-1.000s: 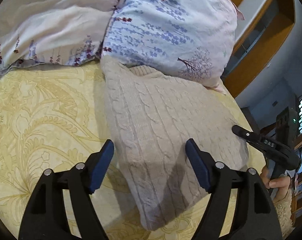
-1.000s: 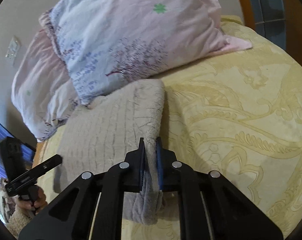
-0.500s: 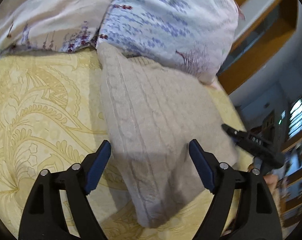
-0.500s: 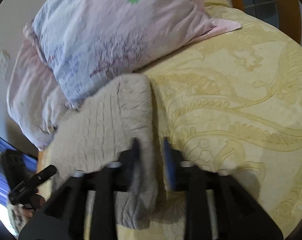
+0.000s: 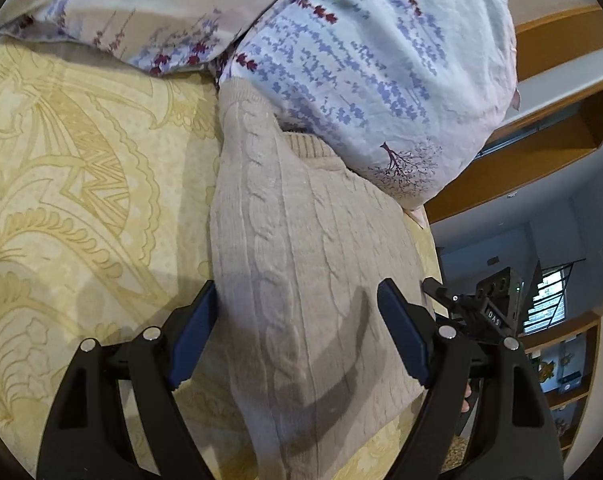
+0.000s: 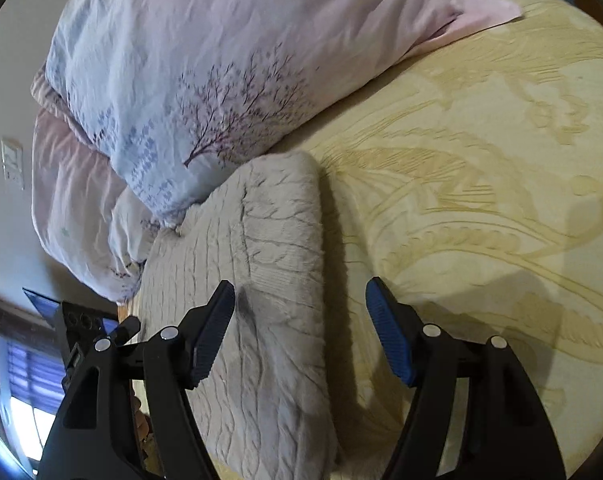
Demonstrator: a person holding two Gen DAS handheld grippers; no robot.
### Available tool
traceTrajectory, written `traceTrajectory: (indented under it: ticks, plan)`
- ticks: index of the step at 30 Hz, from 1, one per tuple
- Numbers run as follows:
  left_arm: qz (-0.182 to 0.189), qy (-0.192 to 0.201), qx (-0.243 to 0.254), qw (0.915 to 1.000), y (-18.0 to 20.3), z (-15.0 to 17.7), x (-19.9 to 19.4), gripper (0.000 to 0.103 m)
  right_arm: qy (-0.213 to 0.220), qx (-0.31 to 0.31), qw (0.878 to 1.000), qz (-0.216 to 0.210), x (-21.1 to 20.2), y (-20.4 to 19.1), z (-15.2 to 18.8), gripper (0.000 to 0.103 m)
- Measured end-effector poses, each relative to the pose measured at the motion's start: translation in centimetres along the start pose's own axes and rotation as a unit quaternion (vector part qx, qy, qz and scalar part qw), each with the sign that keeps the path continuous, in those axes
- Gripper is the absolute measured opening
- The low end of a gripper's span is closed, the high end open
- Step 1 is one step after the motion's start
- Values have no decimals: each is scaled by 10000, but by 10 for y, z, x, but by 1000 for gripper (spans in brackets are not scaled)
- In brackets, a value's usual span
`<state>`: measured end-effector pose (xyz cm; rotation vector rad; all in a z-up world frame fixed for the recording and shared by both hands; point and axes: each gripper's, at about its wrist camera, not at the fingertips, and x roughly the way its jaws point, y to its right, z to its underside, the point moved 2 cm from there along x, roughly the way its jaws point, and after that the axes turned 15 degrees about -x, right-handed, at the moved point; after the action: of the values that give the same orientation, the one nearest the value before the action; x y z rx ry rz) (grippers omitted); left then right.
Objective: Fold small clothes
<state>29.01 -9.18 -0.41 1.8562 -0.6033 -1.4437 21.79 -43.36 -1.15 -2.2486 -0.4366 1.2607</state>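
Left tool (image 5: 297, 312) spread wide above the folded beige cable-knit sweater (image 5: 301, 264), blue pads on either side of the knit and gripping nothing. Right tool (image 6: 301, 304) likewise spread wide, one pad over the sweater (image 6: 261, 280) and the other over the bedspread beside the folded edge, nothing held. Sweater lay flat on the yellow patterned bedspread (image 5: 73, 184) of the bed, folded into a thick oblong, its far end tucked against and partly under the blue-and-pink floral pillow (image 5: 381, 60). Ribbed edge of the knit showed just beneath that pillow in the left wrist view. Second, paler floral pillow (image 5: 121, 4) sat to the left of the first, touching it. In the right wrist view, same pillow (image 6: 205, 64) leaned over the sweater's far end, with the bedspread (image 6: 481, 160) stretching bare to the right. Shadows of both tools fell across the knit and the bedspread. Right tool also appeared in the left wrist view (image 5: 457, 308) at the sweater's right edge, near the bed's side. Left tool similarly glimpsed at the lower left of the right wrist view (image 6: 101, 332). Wooden shelving (image 5: 541, 152) stood beyond the bed.
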Motion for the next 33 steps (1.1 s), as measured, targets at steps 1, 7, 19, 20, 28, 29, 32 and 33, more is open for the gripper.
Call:
traceTrajectory:
  ticks: [1, 7, 19, 20, 28, 29, 32, 33]
  plan:
    - [10, -24, -28, 10000, -1, -2, 2, 80, -5, -64, 10000, -44, 3, -2, -1, 70]
    - [89, -18, -64, 9999, 4, -5, 11, 80, -260, -250, 9979, -545, 20, -13, 1, 60]
    - [401, -54, 187, 9990, 8, 4, -13, 39, -8, -114, 9901, -1396, 6, -34, 14, 30]
    - [418, -52, 225, 9989, 8, 6, -19, 38, 0, -203, 9899, -1402, 3, -42, 15, 30]
    - [372, 429, 367, 9977, -13, -1, -96, 38, 261, -1390, 9824, -1217, 11, -131, 8, 29]
    - [366, 553, 383, 9971, -15, -7, -109, 39, 378, -1513, 9803, -1213, 13, -141, 6, 29]
    - [340, 691, 141, 9969, -35, -25, -127, 41, 593, -1523, 9788, -1238, 28, -153, 4, 29]
    - [293, 711, 27, 9970, -45, -29, -128, 42, 535, -1430, 9806, -1226, 39, -151, 6, 29]
